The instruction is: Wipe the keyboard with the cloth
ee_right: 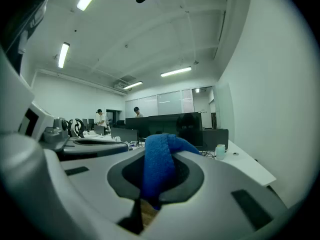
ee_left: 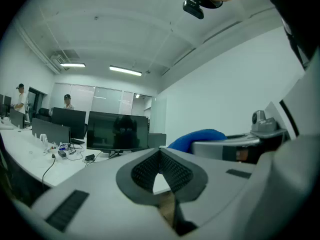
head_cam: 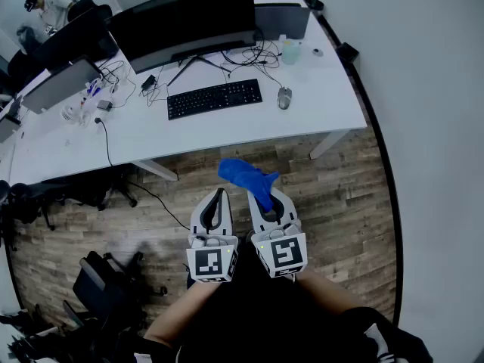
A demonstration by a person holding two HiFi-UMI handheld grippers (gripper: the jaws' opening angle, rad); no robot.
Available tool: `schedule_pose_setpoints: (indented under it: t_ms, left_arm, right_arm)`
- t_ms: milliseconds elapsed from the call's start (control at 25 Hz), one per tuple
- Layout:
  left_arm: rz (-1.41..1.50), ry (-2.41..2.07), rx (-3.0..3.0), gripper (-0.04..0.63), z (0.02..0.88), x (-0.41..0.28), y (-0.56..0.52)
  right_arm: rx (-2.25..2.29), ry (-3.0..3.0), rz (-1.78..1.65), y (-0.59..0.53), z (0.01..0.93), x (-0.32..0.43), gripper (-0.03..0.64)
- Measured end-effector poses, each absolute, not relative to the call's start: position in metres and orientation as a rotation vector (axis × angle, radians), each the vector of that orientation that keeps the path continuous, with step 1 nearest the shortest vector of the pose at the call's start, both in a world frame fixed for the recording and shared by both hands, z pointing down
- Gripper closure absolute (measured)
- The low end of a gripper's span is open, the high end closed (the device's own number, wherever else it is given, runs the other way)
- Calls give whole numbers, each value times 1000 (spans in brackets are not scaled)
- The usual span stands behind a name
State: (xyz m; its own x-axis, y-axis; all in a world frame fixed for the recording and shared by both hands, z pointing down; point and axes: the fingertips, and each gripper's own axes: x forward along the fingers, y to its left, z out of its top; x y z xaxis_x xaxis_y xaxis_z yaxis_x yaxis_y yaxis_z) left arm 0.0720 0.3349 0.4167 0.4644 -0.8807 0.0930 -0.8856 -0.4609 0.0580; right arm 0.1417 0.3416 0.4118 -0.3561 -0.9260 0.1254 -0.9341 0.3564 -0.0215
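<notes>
The black keyboard lies on the white desk, well ahead of both grippers. My right gripper is shut on a blue cloth, which bunches out past its tips over the wooden floor. In the right gripper view the cloth fills the gap between the jaws of the right gripper. My left gripper hangs just to its left, shut with nothing in it. In the left gripper view the tips of the left gripper meet, and the cloth shows to the right.
A wide dark monitor stands behind the keyboard, with a mouse to its right and a tangle of cables. A small bottle stands at the back. A black office chair sits at lower left. A white wall runs along the right.
</notes>
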Motion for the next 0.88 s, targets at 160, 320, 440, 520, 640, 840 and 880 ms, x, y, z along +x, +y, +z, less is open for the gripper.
schedule_pose_setpoints:
  t_ms: [160,320,440,520,640,840,880]
  left_arm:
    - [67,-1570,2634,586,411,74,334]
    - [46,-1587,2618,586,407,70,328]
    - [39,-1607,2603,586,404,65,324]
    - [31,-1623,2584,586,405,61,325]
    - [38,-1634,2566,586,411,59,326]
    - [38,-1627,2537,586,416,50,321]
    - [36,-1625,2530,586,418,47,319]
  right_arm:
    - [1730,-2508,122,340,409,140,566]
    - [1710,-2528,107,337,404,136,568]
    - [1722,-2540,121,336,401,139,566]
    - [1723,-2556,145,337,401,140,566]
    - [1725,-2560,185,334,407,144,566]
    - [1734,-2554,242,326,417,142,566]
    - [1732,-2555,247,324,419,139,566]
